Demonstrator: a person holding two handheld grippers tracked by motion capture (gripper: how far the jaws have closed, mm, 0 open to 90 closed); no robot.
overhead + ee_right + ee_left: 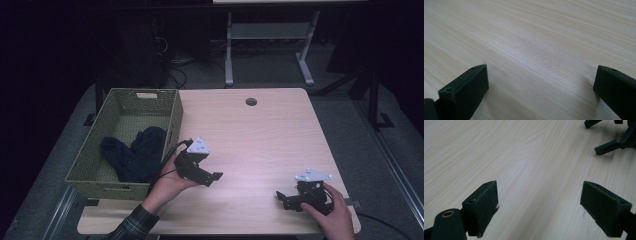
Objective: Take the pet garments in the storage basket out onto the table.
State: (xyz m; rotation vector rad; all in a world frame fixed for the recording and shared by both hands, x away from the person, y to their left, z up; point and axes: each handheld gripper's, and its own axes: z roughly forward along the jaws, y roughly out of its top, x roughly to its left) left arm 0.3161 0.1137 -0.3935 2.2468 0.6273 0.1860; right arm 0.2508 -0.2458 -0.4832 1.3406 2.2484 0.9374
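We are looking at a pale wood-grain table (260, 130) filling the middle of the high view, with a green woven rectangular basket (172, 117) at its left edge. Inside the basket, in the lower left of the frame, dark navy crumpled cloth (135, 152) is lying against the near right wall. We are holding the left gripper (212, 177) just right of the basket and the right gripper (281, 198) at the lower right, well apart from each other. Both are standing with jaws wide apart, gripping nothing, over bare wood. We judge the cloth to be already stowed; the next move seems to call for a fresh item, or for resting. We cannot tell whether the cloth is one piece or several, and the dark surroundings are hiding the floor.
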